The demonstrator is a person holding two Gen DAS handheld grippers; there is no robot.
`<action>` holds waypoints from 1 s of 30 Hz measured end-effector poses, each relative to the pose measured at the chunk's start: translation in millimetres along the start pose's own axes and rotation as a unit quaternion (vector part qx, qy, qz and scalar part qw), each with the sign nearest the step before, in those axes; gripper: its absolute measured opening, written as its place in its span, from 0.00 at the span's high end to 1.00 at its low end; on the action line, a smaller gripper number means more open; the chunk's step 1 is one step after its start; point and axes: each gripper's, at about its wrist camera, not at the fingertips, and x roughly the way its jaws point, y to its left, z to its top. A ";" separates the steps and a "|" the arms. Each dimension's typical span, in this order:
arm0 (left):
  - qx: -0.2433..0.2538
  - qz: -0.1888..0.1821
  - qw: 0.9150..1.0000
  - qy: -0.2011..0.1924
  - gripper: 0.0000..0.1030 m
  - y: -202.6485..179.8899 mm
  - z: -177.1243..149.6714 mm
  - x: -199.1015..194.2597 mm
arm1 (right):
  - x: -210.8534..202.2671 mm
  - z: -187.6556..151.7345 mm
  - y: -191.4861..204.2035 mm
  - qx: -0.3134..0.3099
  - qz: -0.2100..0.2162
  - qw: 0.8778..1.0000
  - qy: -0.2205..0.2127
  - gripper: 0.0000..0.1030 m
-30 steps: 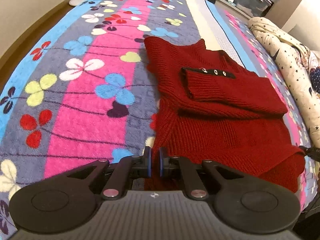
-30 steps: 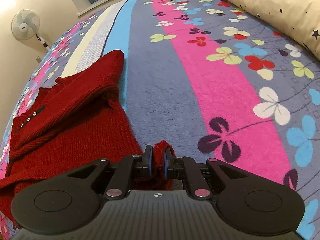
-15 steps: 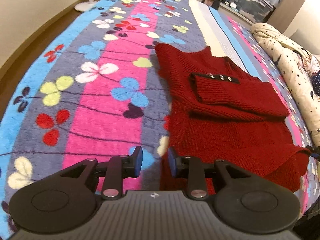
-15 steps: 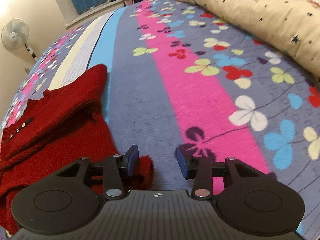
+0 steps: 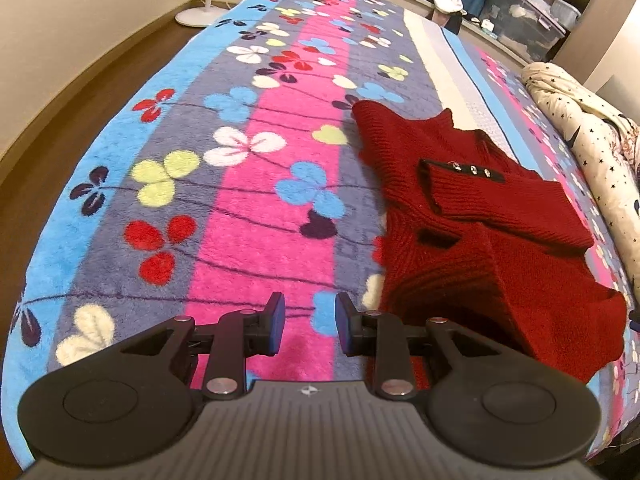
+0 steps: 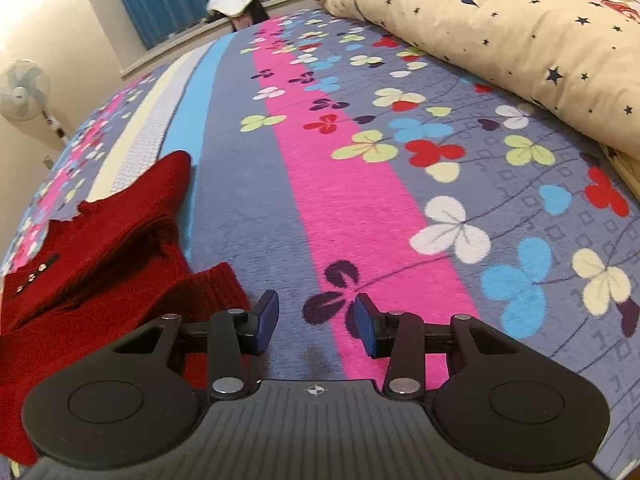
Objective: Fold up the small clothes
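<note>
Two sets of tongs hang over a bed spread with a flowered blanket (image 5: 256,208), and the one red sweater (image 5: 480,240) lies on it, sleeves folded across the chest, hem nearest the cameras. A star-print duvet (image 6: 500,40) is heaped along the bed's far side, well apart from the sweater, so it blocks nothing. A standing fan (image 6: 24,92) sits off by the wall.

The left tongs (image 5: 310,328) stand narrowly apart with only blanket between them, the sweater's hem just to their right. The right tongs (image 6: 316,328) gape somewhat wider, also empty, the hem corner (image 6: 216,284) just to their left.

The likely trouble: the bottom corner on the right looks bunched and not flat, so the next fold could trap a lump. The plush blanket may also drag on the knit and skew the folded sleeves when the hem is lifted.
</note>
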 end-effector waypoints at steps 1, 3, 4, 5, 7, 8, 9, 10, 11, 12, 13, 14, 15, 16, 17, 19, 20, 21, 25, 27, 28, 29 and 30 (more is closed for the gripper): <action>0.002 -0.004 1.000 0.001 0.68 -0.9 -0.3 -0.3 | -0.5 -0.7 1.9 -0.006 0.006 1.000 0.001 0.57; 0.010 -0.011 1.000 0.002 0.68 -6.0 -0.6 0.7 | -0.7 -1.7 7.4 -0.018 0.019 1.000 0.003 0.57; 0.017 -0.014 1.000 0.003 0.66 -9.6 -0.9 1.3 | -0.6 -2.1 10.9 -0.025 0.027 0.999 0.003 0.57; 0.024 -0.018 1.000 0.004 0.62 -14.2 -1.3 2.2 | -1.0 -2.2 14.4 -0.030 0.034 0.999 0.004 0.57; 0.044 -0.029 0.999 0.007 0.54 -25.3 -2.7 4.8 | 0.5 -2.6 21.3 -0.041 0.046 0.998 0.008 0.56; 0.056 -0.031 0.998 0.009 0.49 -31.3 -3.6 6.6 | 2.2 -3.3 24.3 -0.046 0.049 0.998 0.014 0.56; 0.072 -0.032 0.997 0.010 0.47 -39.2 -4.7 8.5 | 4.8 -4.4 27.7 -0.052 0.050 0.997 0.021 0.56; 0.087 -0.031 0.996 0.011 0.41 -46.1 -5.9 10.3 | 7.7 -5.6 31.2 -0.059 0.050 0.997 0.028 0.56; 0.104 -0.031 0.994 0.012 0.35 -53.4 -7.4 12.5 | 10.4 -6.9 34.5 -0.067 0.050 0.996 0.034 0.56; 0.121 -0.030 0.992 0.011 0.34 -59.7 -9.2 14.8 | 12.9 -8.3 37.6 -0.073 0.050 0.995 0.039 0.56; 0.133 -0.029 0.991 0.009 0.33 -64.4 -10.3 16.6 | 15.3 -9.4 40.2 -0.078 0.051 0.995 0.044 0.56; 0.144 -0.026 0.989 0.011 0.32 -69.5 -11.0 18.8 | 17.5 -9.9 42.6 -0.083 0.052 0.994 0.048 0.55; 0.156 -0.026 0.987 0.011 0.32 -73.8 -11.5 21.4 | 19.3 -10.6 44.7 -0.087 0.052 0.994 0.052 0.55; 0.165 -0.025 0.986 0.011 0.31 -77.3 -11.8 24.4 | 21.2 -11.3 46.9 -0.091 0.052 0.993 0.055 0.54; 0.175 -0.024 0.984 0.009 0.29 -81.0 -12.0 27.0 | 23.3 -11.8 48.7 -0.094 0.051 0.993 0.059 0.53; 0.190 -0.020 0.982 0.003 0.24 -85.9 -11.2 30.8 | 28.7 -12.4 51.6 -0.097 0.047 0.992 0.067 0.51; 0.199 -0.018 0.980 -0.004 0.24 -88.8 -10.7 32.9 | 31.6 -12.7 53.1 -0.098 0.045 0.992 0.071 0.51; 0.205 -0.017 0.979 -0.009 0.24 -90.8 -9.7 34.6 | 34.1 -12.6 54.3 -0.100 0.045 0.991 0.075 0.51; 0.213 -0.012 0.977 -0.023 0.24 -95.8 -3.3 42.3 | 41.8 -11.8 58.9 -0.100 0.047 0.991 0.081 0.50; 0.213 -0.009 0.976 -0.032 0.24 -97.5 -0.3 43.6 | 44.2 -10.8 61.4 -0.100 0.047 0.991 0.081 0.50; 0.213 -0.008 0.976 -0.036 0.24 -98.5 1.2 43.5 | 45.0 -10.1 63.0 -0.102 0.045 0.991 0.078 0.50; 0.213 -0.009 0.976 -0.041 0.24 -99.4 2.5 43.3 | 45.6 -9.2 64.3 -0.103 0.043 0.991 0.075 0.50; 0.213 -0.009 0.976 -0.047 0.24 -101.0 4.1 43.0 | 46.1 -7.9 65.4 -0.103 0.041 0.991 0.070 0.50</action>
